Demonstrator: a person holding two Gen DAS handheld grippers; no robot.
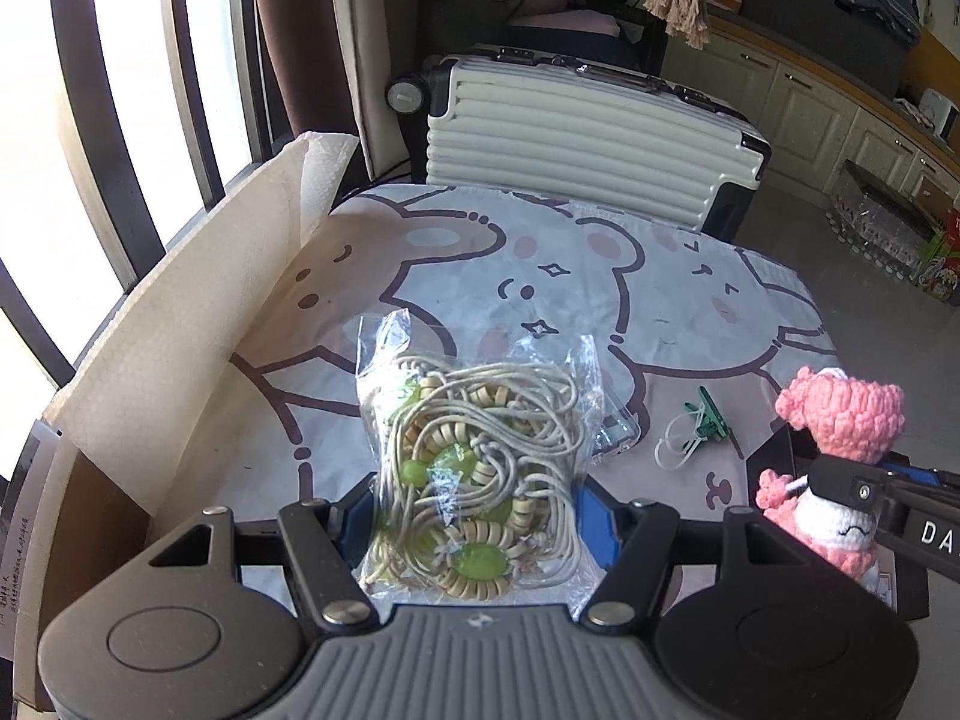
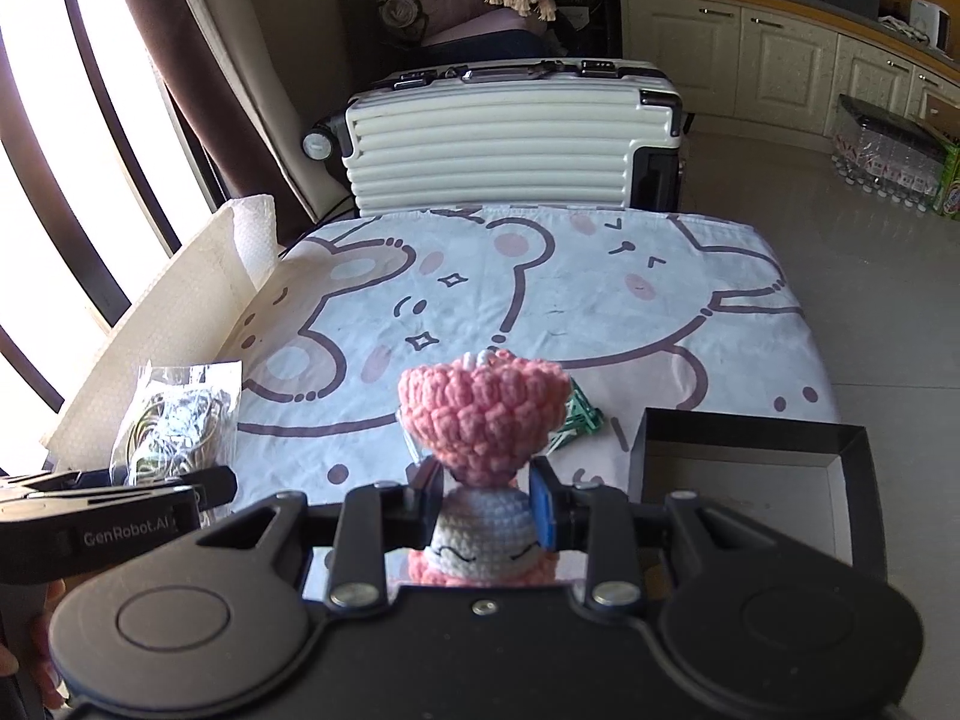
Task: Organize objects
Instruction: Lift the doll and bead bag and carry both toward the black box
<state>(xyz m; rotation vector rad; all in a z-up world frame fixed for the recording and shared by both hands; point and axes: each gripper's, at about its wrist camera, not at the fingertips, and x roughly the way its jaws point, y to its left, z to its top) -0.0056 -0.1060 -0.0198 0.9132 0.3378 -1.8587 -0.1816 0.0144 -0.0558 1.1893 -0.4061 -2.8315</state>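
Observation:
My left gripper (image 1: 477, 519) is shut on a clear plastic bag of beige cord and green beads (image 1: 474, 450), held upright above the table. The same bag (image 2: 174, 420) shows at the left of the right wrist view. My right gripper (image 2: 487, 507) is shut on a pink and white crochet doll (image 2: 483, 414), gripping its white head with the pink body sticking up. That doll (image 1: 840, 420) appears at the right edge of the left wrist view. A green clip with a white cable tie (image 1: 705, 420) lies on the cartoon-print tablecloth (image 1: 540, 276); the doll partly hides the clip (image 2: 579, 414).
An open black box (image 2: 750, 468) sits at the table's near right corner. A white foam sheet (image 1: 198, 312) leans along the left edge by the window. Behind the table stands a cream suitcase (image 1: 588, 132). Cabinets and packed bottles (image 2: 888, 162) are at the far right.

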